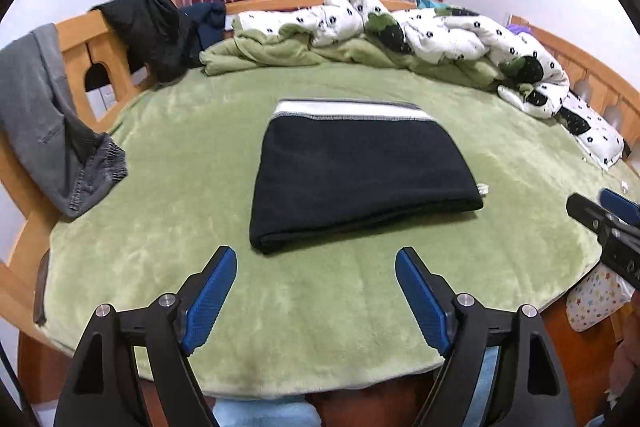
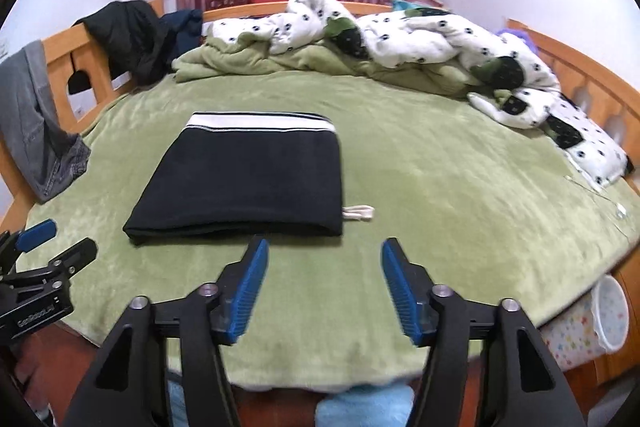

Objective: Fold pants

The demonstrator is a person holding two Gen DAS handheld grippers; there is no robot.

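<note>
Black pants [image 1: 360, 171] lie folded into a flat rectangle on the green blanket [image 1: 160, 155], the white striped waistband at the far edge. A white drawstring [image 2: 360, 213] sticks out at the near right corner. My left gripper [image 1: 316, 259] hovers open in front of the fold's near edge, nothing between its blue pads. My right gripper [image 2: 324, 247] is open too, just off the pants [image 2: 244, 179] at their near right corner, also with nothing in it. Each gripper shows at the other view's side edge.
A crumpled white patterned duvet [image 1: 460, 31] and a green blanket heap run along the far side. Dark jackets [image 1: 148, 27] and grey trousers [image 1: 44, 123] hang over the wooden bed rail [image 1: 80, 55] on the left. A star-patterned bin [image 2: 592, 327] stands beside the bed at the right.
</note>
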